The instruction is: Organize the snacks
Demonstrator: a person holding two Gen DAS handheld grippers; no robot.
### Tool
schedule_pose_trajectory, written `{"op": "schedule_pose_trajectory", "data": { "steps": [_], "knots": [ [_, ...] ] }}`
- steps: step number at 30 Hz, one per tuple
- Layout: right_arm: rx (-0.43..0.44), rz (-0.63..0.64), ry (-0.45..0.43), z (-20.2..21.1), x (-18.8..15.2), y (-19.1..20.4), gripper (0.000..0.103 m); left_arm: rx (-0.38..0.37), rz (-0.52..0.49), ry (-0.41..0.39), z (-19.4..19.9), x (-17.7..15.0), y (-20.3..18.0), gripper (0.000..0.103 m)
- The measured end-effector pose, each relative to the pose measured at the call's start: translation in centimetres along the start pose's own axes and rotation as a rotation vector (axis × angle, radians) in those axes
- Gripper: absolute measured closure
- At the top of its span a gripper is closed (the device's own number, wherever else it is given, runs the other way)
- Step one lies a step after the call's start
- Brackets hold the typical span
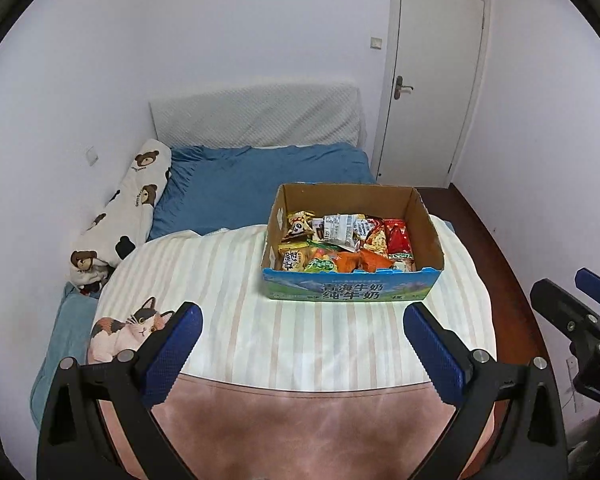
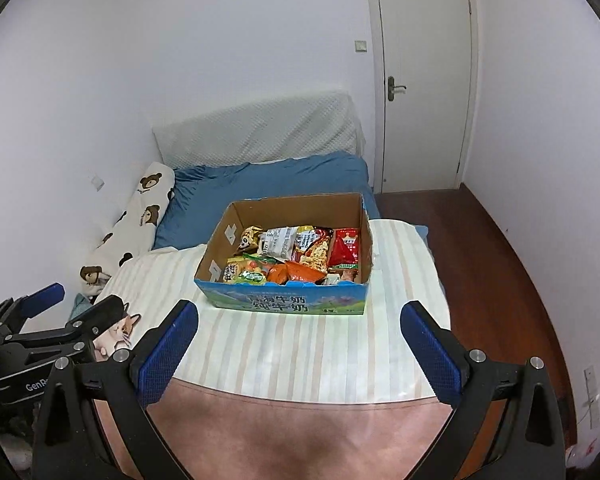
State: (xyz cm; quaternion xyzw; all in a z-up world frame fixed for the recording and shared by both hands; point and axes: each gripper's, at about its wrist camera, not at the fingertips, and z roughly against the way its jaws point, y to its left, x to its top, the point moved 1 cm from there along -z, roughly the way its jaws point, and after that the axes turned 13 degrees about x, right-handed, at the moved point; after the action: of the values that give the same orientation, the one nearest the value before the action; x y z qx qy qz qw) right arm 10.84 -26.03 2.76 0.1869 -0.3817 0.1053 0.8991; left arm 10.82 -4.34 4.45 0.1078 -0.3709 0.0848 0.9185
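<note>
The left gripper (image 1: 302, 320) and right gripper (image 2: 299, 318) both hover with jaws spread wide, holding nothing. Ahead of them, well apart, an open cardboard box (image 1: 352, 290) full of snack packets (image 1: 340, 244) sits on the striped cloth (image 1: 220, 300) covering the bed (image 1: 260, 176).

bed: blue sheet (image 1: 260, 184), striped blanket (image 1: 300, 344) spread over near end, pinkish-brown cover (image 1: 300, 428) at near edge
bolster: white, bear print (image 1: 128, 208), along left wall
headboard: white padded cover (image 1: 256, 120)
cat print: calico (image 1: 128, 328), blanket's left edge
door: white, shut (image 2: 424, 76), dark handle (image 2: 394, 89)
wall switch: beside door (image 2: 360, 45)
floor: dark wood (image 2: 496, 264)
</note>
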Motion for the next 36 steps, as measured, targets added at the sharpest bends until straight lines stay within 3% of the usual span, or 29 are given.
{"op": "schedule_pose_trajectory", "data": {
  "steps": [13, 24, 36],
  "knots": [
    [-0.022, 0.001, -0.002, 0.1, -0.3, -0.2, 0.000, 0.020, 0.029, -0.014, 0.3, -0.3, 0.4, 0.000],
    [-0.063, -0.044, 0.020, -4.4, 1.0, -2.8, 0.000, 0.059, 0.036, 0.013, -4.1, 1.8, -0.4, 0.000],
    [-0.101, -0.047, 0.077, -10.6, 2.9, -4.8, 0.000, 0.053, -0.023, 0.119, -10.2, 3.6, -2.8, 0.000]
  ]
}}
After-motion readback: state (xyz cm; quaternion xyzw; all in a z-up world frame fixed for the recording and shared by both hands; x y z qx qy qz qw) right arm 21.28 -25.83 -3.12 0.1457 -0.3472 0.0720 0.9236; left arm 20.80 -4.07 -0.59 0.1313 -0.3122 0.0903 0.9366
